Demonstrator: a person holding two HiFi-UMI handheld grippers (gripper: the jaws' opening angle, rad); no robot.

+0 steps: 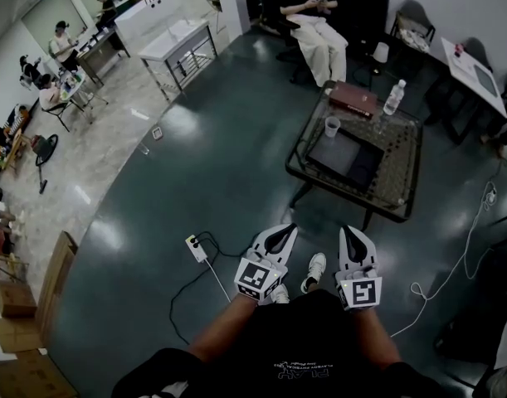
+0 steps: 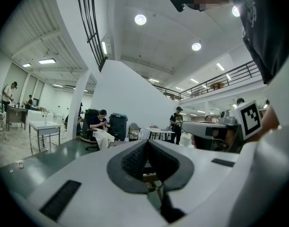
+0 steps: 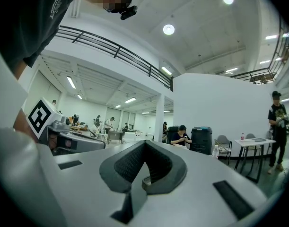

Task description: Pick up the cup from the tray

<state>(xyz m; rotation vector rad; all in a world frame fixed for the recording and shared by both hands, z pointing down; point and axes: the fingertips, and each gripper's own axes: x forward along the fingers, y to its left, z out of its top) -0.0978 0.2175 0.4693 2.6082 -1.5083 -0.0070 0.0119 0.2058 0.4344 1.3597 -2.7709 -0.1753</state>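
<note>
A clear plastic cup (image 1: 332, 126) stands on the glass-topped low table (image 1: 402, 168), at the far left corner of the dark tray (image 1: 348, 157); I cannot tell whether it rests on the tray or just beside it. Both grippers are held close to the person's body, well short of the table and pointing level toward it. The left gripper (image 1: 283, 232) is shut with nothing in it, jaws meeting at the tip (image 2: 146, 142). Beside it, the right gripper (image 1: 353, 232) is also shut and empty (image 3: 145, 142).
A water bottle (image 1: 393, 98) and a brown box (image 1: 353, 99) sit at the table's far side. A seated person (image 1: 319, 31) is behind it. A power strip (image 1: 195, 248) and its cables lie on the floor at the left, and a white cable (image 1: 452, 272) at the right.
</note>
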